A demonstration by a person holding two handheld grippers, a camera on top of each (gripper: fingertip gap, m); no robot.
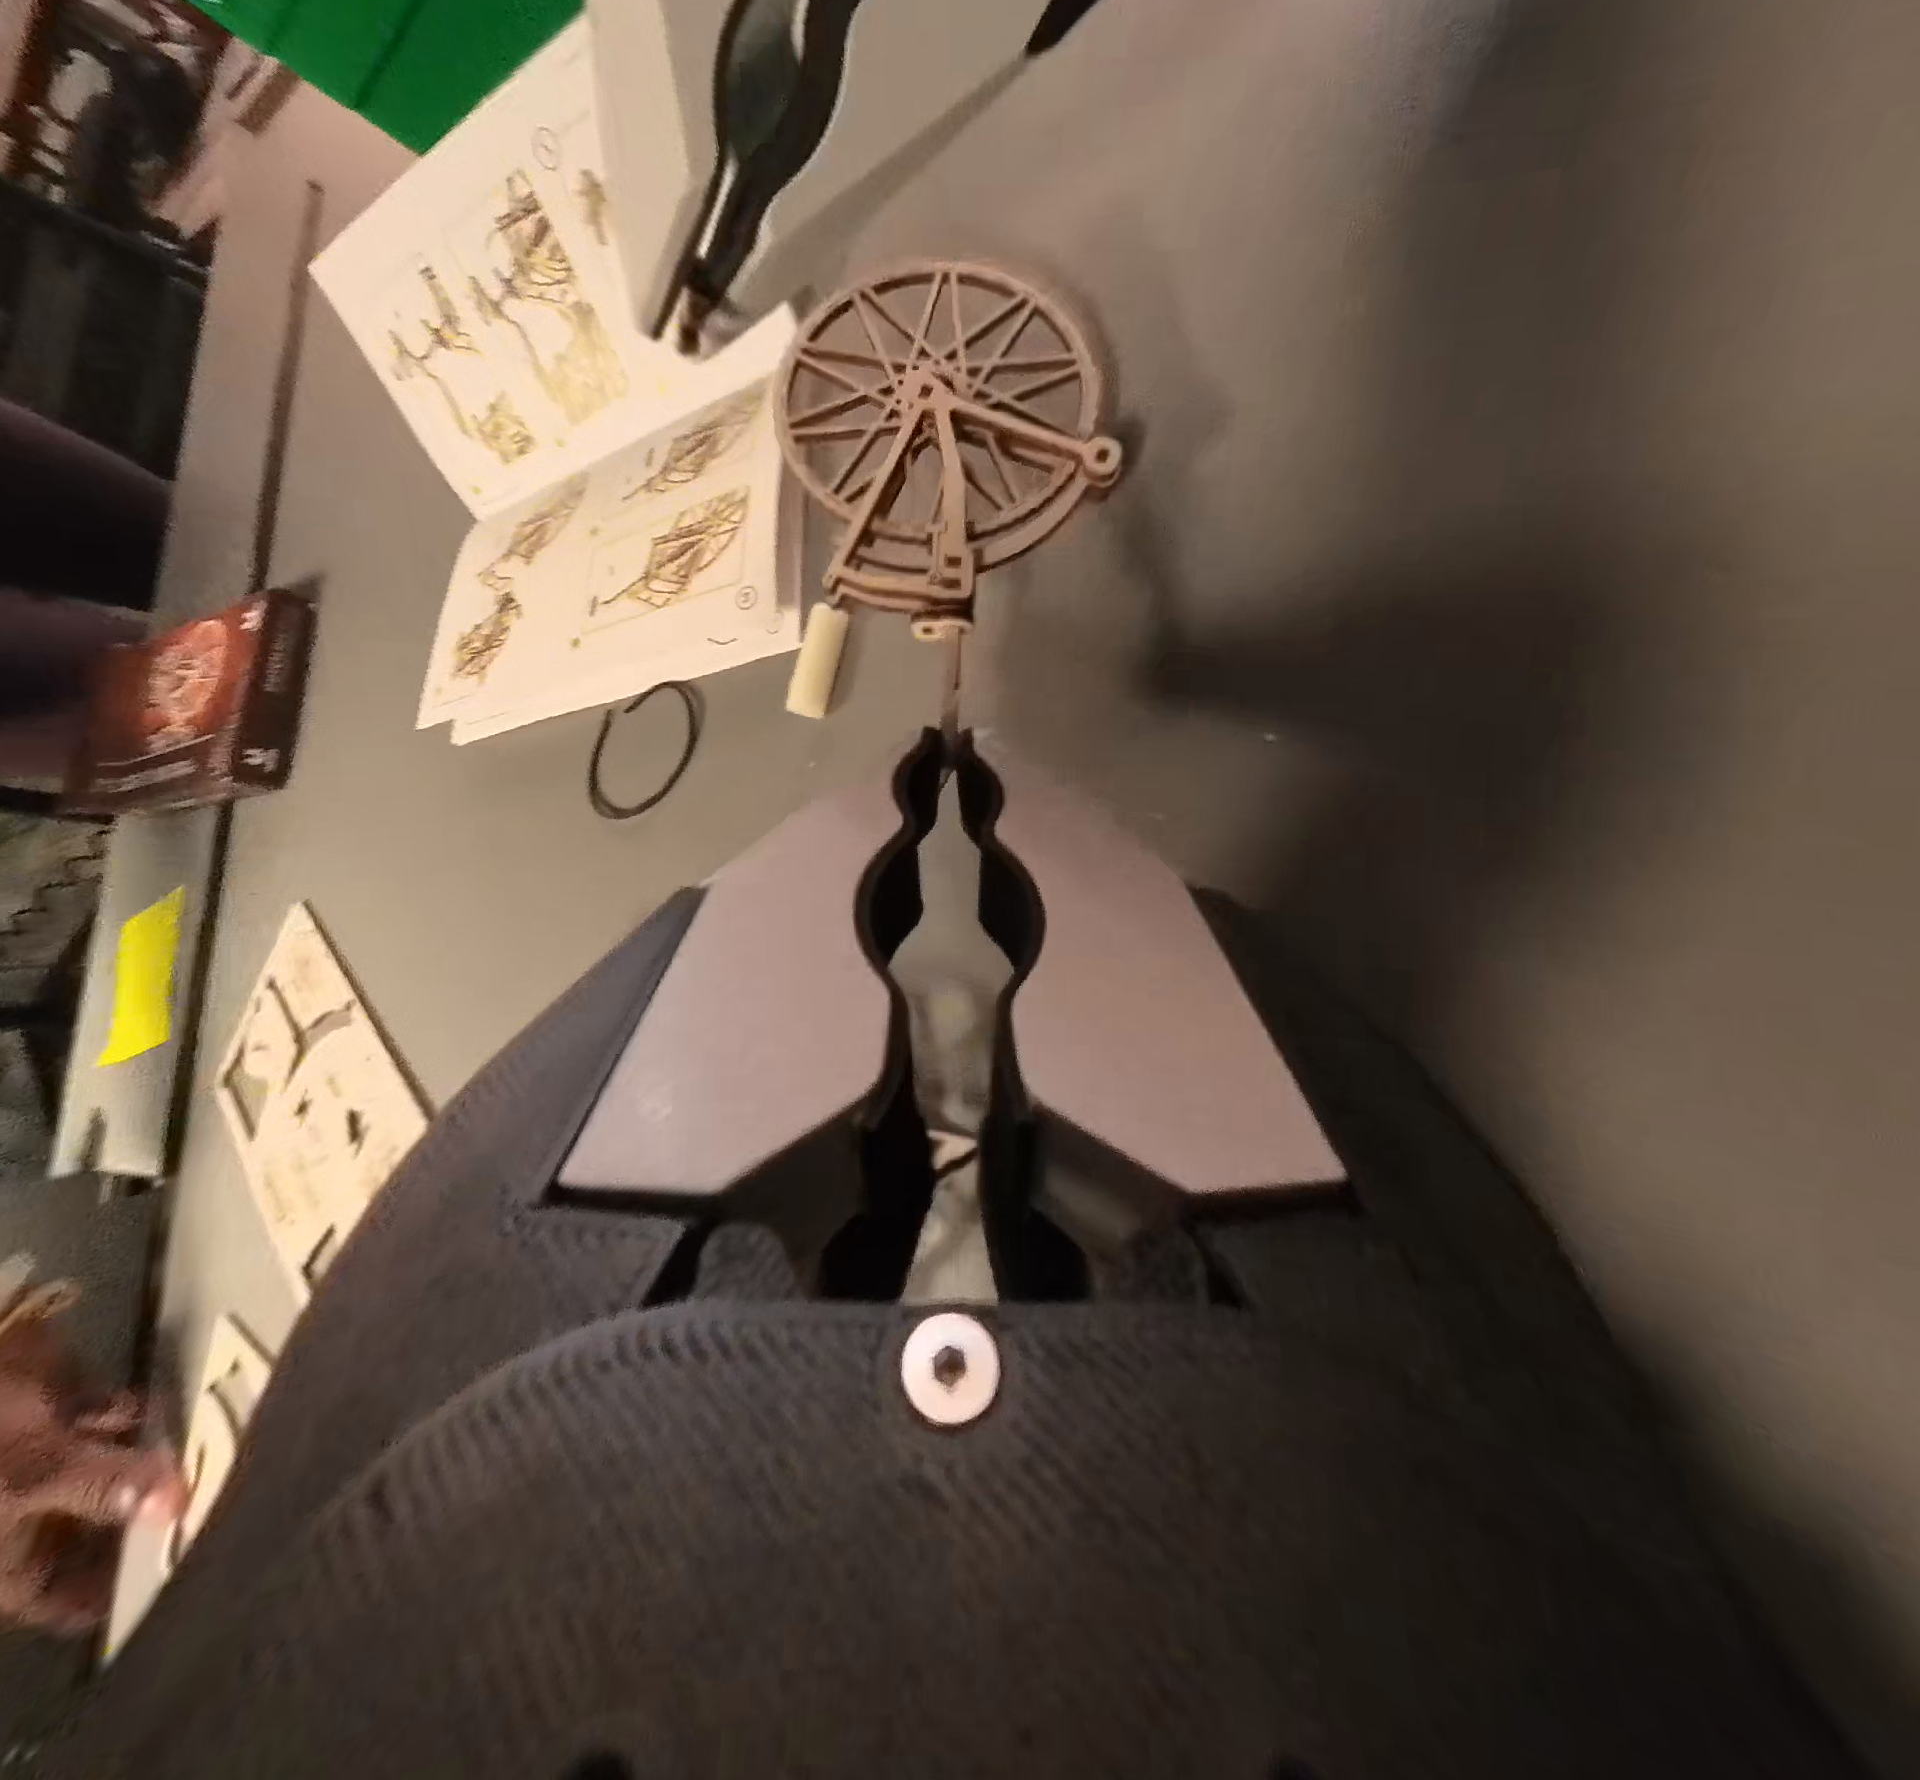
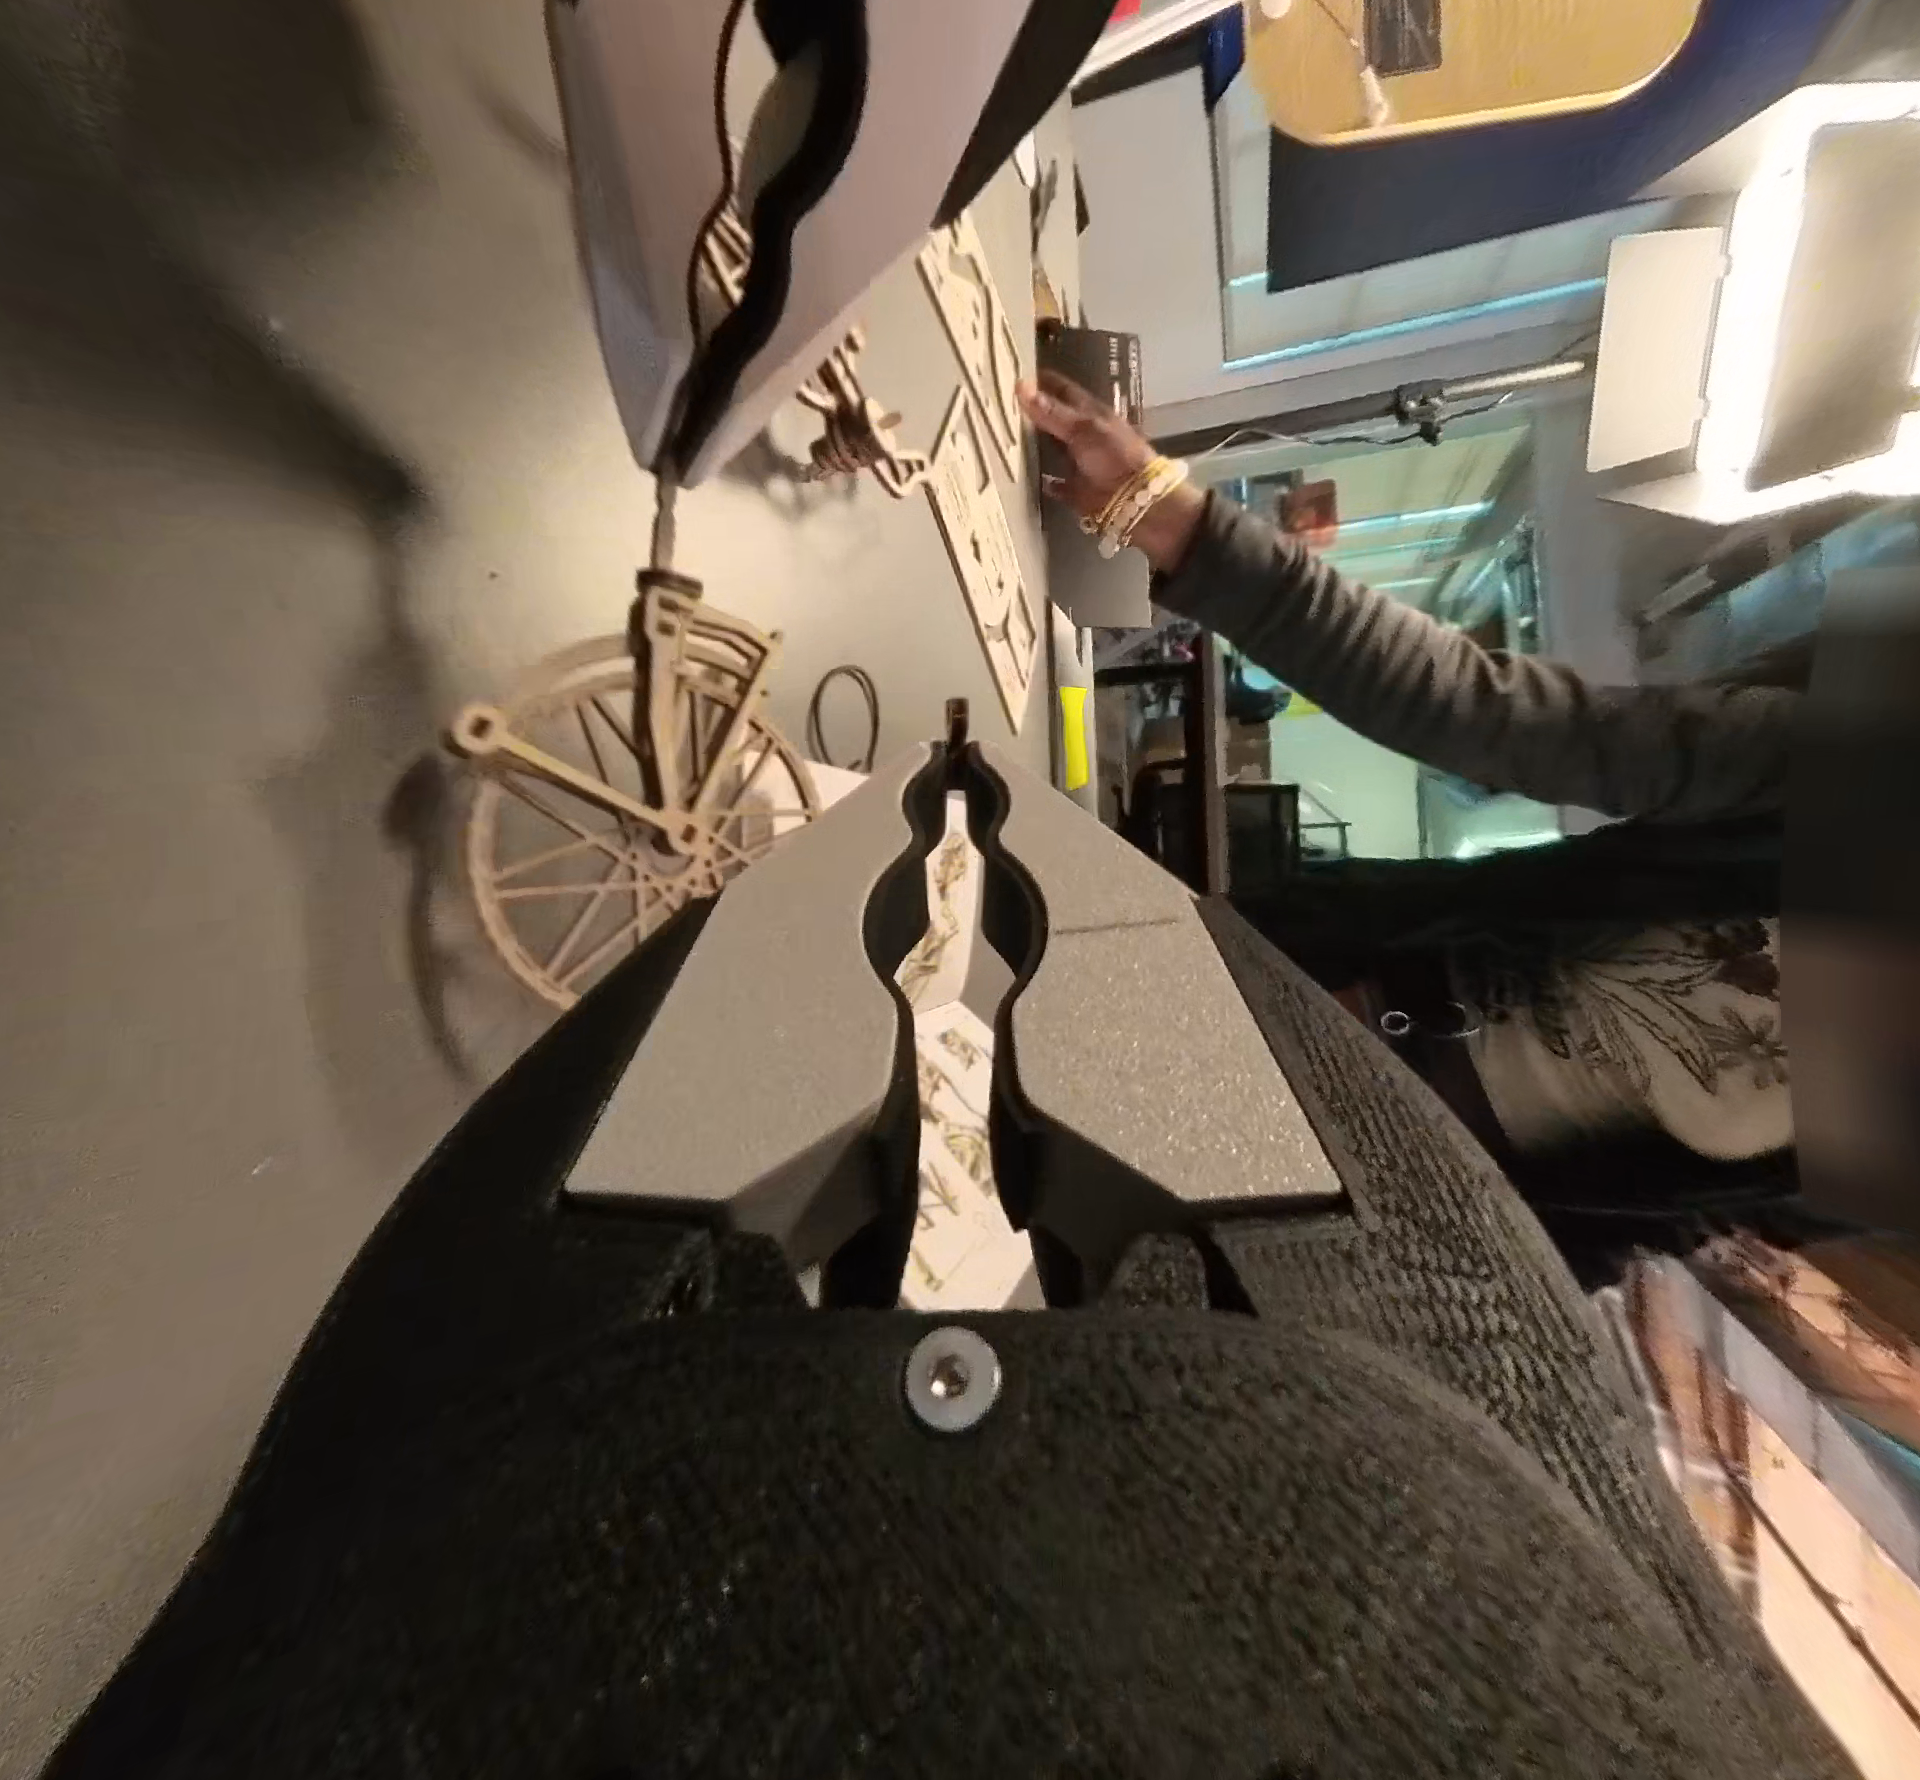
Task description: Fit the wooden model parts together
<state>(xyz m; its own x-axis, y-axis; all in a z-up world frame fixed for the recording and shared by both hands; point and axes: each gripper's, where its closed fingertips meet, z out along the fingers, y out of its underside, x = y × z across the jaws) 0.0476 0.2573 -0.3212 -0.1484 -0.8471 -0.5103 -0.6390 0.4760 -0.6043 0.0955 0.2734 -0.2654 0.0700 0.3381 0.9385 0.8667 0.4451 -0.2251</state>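
A wooden spoked wheel in a fork frame [image 1: 940, 421] hangs over the grey table. My left gripper [image 1: 948, 743] is shut on the thin stem [image 1: 951, 681] at the frame's end. The right wrist view shows the same wheel [image 2: 623, 826], with the left gripper [image 2: 665, 473] above it, pinching the stem. My right gripper [image 2: 956, 743] is shut on a small dark part [image 2: 954, 714] that sticks out past its tips. In the left wrist view the right gripper [image 1: 691, 317] is over the booklet, left of the wheel. A second wooden sub-assembly [image 2: 852, 442] lies on the table.
An open instruction booklet [image 1: 582, 483], a cream cylinder [image 1: 821, 660], a black rubber ring [image 1: 644, 754], a red-brown box [image 1: 197, 702] and wooden part sheets [image 1: 312, 1086] lie on the table [image 1: 1455, 380]. A person's hand [image 2: 1081, 442] touches the table's far edge. One gripper's finger ends stand about 8 cm off the other's.
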